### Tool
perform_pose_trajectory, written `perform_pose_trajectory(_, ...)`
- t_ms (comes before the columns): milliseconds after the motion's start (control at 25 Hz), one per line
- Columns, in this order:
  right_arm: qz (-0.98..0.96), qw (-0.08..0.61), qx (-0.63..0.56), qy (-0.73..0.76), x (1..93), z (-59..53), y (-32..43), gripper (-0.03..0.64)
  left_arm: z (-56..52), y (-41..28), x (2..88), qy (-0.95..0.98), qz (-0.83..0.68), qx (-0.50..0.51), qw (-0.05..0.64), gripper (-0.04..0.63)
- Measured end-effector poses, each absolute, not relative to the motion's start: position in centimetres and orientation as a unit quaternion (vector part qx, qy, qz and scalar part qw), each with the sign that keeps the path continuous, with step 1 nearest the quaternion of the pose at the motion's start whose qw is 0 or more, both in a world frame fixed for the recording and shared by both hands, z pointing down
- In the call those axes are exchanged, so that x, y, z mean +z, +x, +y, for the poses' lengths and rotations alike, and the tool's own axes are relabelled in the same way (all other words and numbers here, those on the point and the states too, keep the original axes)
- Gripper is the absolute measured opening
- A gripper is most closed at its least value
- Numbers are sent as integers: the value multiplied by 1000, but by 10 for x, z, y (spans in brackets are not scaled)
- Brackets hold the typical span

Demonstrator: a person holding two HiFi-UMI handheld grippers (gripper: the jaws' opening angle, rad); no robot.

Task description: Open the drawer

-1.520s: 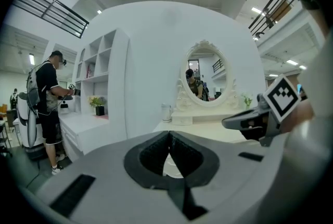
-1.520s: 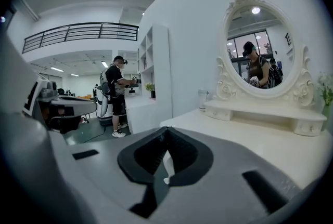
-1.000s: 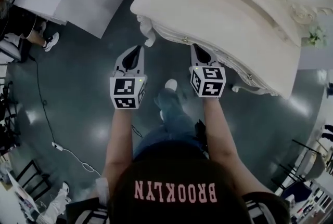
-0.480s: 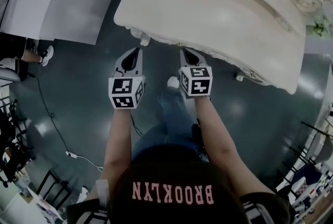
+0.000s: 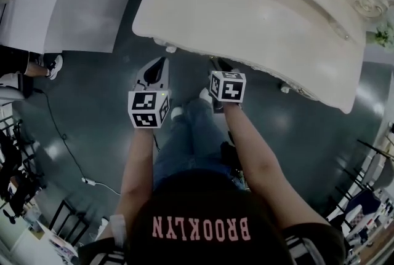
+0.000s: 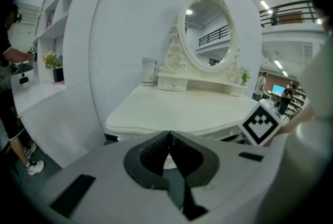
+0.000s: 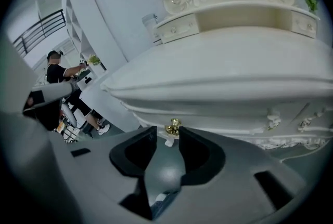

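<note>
A cream dressing table (image 5: pixel 246 5) fills the top of the head view. Its drawer front (image 7: pixel 229 125) runs under the carved edge and carries a small brass knob (image 7: pixel 173 126). My right gripper (image 7: pixel 167 133) points at that knob. Its jaws are opening, with the knob just at the tips between them and the pads not pressing on it. In the head view the right gripper (image 5: pixel 218 64) reaches under the table's front edge. My left gripper (image 5: pixel 162 62) hangs left of it over the floor, shut and empty, with its tips (image 6: pixel 169 134) touching.
An oval mirror (image 6: pixel 207 33) with small drawers (image 7: pixel 177 28) stands at the back of the table, with a white cup (image 6: pixel 149 71) beside it. White shelving (image 6: pixel 57 36) is at the left, near a seated person (image 7: pixel 54 75). A cable (image 5: pixel 58 134) lies on the dark floor.
The right gripper has dropped and rolled, and its tips now sit under the table's front edge. Its jaws have opened. The left gripper has come down slightly.
</note>
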State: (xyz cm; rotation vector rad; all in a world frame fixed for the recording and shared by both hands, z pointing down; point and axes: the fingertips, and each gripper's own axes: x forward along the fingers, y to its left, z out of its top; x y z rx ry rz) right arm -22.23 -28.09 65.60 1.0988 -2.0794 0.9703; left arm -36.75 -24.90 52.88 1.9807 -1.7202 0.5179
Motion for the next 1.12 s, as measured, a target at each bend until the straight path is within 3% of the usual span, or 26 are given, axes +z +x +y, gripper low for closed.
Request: perform_pose_trajectory(1120, -724, 304, 362, 502, 684, -262, -232, 106, -248, -378, 553, 766, -564, 167, 260, 5)
